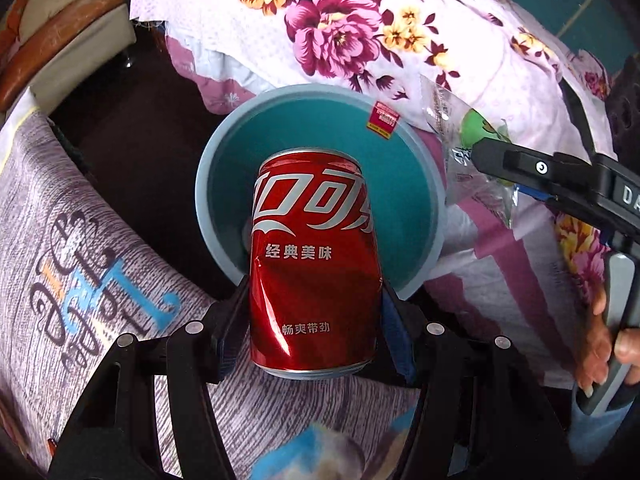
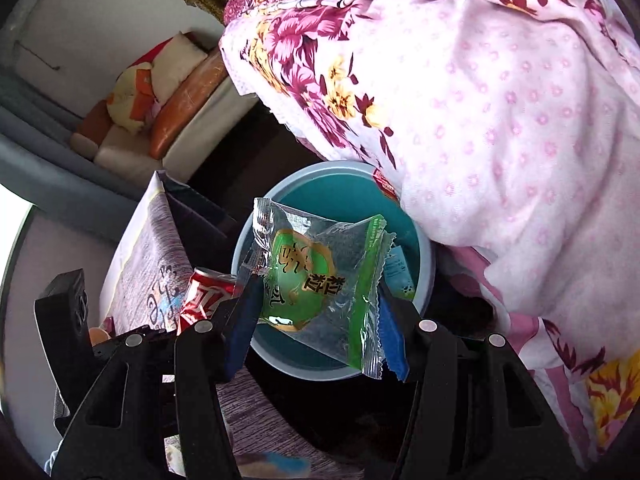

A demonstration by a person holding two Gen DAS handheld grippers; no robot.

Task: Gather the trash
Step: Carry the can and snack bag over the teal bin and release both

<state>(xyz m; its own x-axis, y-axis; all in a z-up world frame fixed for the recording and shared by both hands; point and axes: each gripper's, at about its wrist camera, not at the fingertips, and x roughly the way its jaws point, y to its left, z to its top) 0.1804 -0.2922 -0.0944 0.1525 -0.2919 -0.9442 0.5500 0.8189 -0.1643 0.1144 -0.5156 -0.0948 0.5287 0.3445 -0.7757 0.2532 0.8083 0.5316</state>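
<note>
So the bin (image 1: 320,184) sits between the printed cushion (image 1: 80,248) at 9 o'clock and the flowered bedspread (image 1: 360,32) at 2 o'clock. Can (image 1: 314,268) hangs over its near rim, wrapper (image 2: 320,280) above it too, sofa (image 2: 160,120) behind.

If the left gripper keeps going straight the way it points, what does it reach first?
Most likely the open mouth of the teal bin: the left gripper, shut on the dented red can, points into it. Nothing shows between them, though depth is unclear.
</note>
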